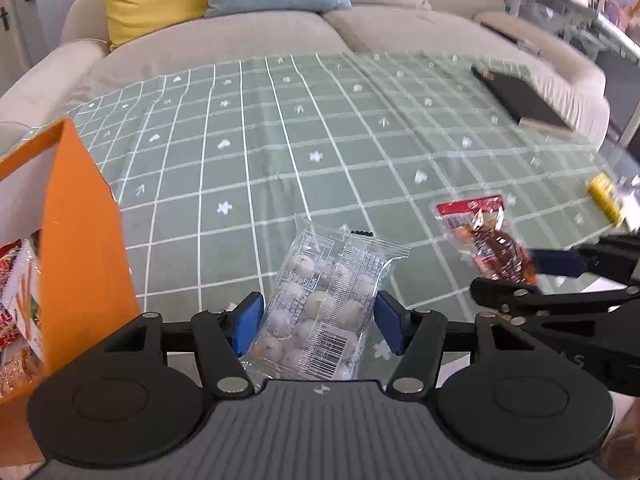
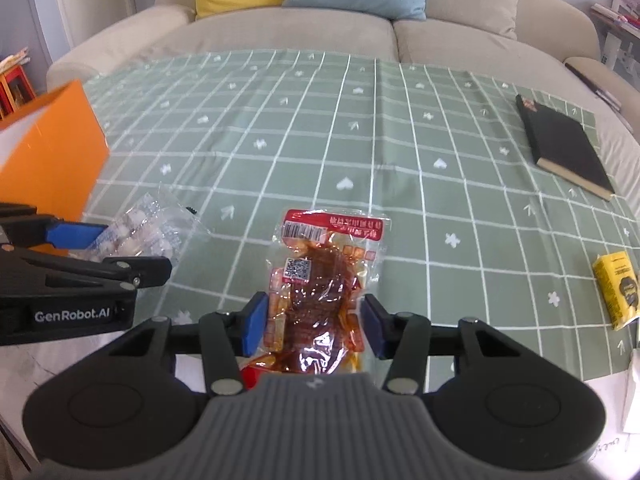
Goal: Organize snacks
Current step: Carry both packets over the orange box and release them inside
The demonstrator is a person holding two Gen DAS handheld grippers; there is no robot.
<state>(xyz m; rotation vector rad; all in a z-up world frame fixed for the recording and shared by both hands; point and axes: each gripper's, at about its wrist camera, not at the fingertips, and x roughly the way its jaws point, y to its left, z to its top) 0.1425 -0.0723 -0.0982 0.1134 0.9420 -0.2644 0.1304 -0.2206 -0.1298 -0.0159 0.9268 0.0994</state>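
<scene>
Snacks fill both your tools: left gripper [image 1: 319, 322] clamps the clear packet of white balls [image 1: 320, 304] beside the orange bag [image 1: 76, 240]; right gripper [image 2: 314, 326] clamps the red-sauce packet [image 2: 320, 292]. Black book [image 2: 568, 148] and yellow packet [image 2: 616, 288] lie well apart on your right.

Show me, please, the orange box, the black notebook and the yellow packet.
orange box [image 2: 60, 148], right wrist view, front orange face.
black notebook [image 2: 564, 146], right wrist view, cover's middle.
yellow packet [image 2: 616, 288], right wrist view, printed face.
</scene>
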